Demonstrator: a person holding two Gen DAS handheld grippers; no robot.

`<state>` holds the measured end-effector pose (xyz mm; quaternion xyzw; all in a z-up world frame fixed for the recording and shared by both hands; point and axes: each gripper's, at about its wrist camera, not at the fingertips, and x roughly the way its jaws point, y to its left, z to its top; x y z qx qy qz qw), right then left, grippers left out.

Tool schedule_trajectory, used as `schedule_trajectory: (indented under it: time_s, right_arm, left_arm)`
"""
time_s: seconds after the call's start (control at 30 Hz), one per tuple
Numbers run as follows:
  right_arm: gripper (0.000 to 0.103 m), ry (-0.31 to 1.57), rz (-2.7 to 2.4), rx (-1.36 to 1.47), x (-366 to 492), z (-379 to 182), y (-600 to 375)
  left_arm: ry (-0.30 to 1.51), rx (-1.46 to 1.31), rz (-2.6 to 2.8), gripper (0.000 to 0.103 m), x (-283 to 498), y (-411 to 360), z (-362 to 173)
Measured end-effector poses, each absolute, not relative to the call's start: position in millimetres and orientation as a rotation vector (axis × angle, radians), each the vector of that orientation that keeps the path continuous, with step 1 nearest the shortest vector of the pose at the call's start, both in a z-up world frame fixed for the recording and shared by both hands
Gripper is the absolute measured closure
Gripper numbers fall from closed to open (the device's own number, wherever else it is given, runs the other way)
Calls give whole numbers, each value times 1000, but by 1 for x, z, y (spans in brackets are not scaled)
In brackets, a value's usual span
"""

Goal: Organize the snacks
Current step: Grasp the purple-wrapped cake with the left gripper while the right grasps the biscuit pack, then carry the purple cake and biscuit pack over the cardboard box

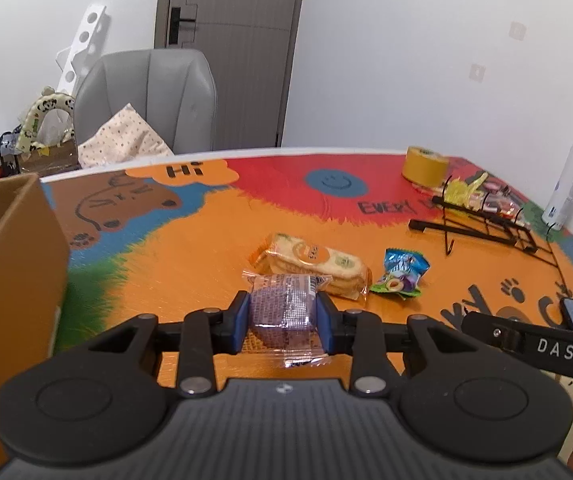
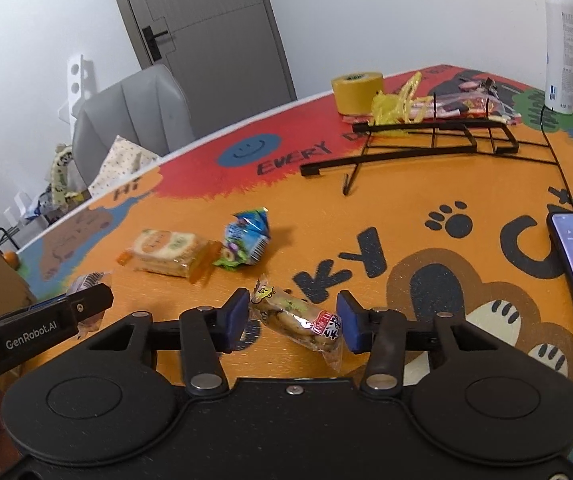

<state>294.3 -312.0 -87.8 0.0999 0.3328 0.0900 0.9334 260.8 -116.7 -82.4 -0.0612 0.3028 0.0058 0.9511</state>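
Blue pads of your left gripper (image 1: 284, 322) are clamped on a purple wrapped snack (image 1: 283, 312), lifted just above the orange tablecloth (image 1: 190, 264). Your right gripper (image 2: 292, 322) stands wide apart around a clear-wrapped pastry (image 2: 300, 318) lying flat between its fingers; whether either pad touches the wrapper, you cannot tell. Farther on, at twelve o'clock from your left gripper, lies a cracker pack (image 1: 312, 266), with a blue-green candy bag (image 1: 402, 274) just beside it at one o'clock. A cardboard box (image 1: 10, 256) sits at nine o'clock. Far off at two o'clock, a black wire rack (image 1: 482, 224) and yellow tape roll (image 1: 426, 166).
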Motion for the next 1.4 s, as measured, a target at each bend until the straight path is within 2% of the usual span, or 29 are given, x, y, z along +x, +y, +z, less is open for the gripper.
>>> schedule_trajectory:
  time_s: [1.4]
  right_arm:
    - [58,539,418,143,234,-22,-197]
  left_arm:
    - [456,-188,162,69,161,-5,-21]
